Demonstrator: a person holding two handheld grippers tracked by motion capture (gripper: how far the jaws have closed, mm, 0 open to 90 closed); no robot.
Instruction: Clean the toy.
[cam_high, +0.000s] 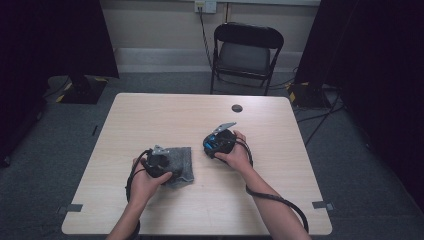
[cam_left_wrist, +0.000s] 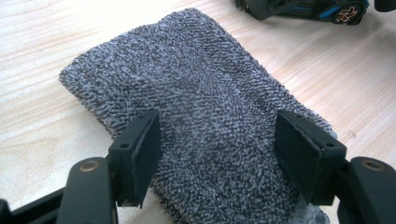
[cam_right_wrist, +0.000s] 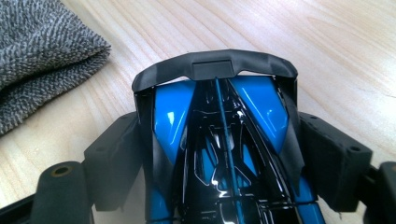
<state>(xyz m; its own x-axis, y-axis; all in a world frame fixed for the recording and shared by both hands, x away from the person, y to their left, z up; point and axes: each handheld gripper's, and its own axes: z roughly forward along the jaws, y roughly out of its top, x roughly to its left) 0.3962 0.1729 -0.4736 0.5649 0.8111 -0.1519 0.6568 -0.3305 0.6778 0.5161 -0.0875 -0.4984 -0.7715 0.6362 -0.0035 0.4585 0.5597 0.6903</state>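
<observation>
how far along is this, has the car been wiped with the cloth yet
Done: the right gripper is shut on the blue and black toy car, holding it beside the grey cloth. In hand: the left gripper is open, its jaws standing either side of the cloth, which lies flat on the table. Left: gripping the cloth and bringing it to the car; they are apart, so no wiping shows.

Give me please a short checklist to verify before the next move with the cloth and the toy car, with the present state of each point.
1. Left hand-held gripper open above the grey cloth: ok.
2. Cloth lies flat on the table, between the jaws: ok.
3. Right hand-held gripper shut on the blue and black toy car: ok.
4. Car centred between the jaws: ok.
5. Car apart from the cloth: ok.
6. Car lifted or resting on the table: cannot tell.
</observation>
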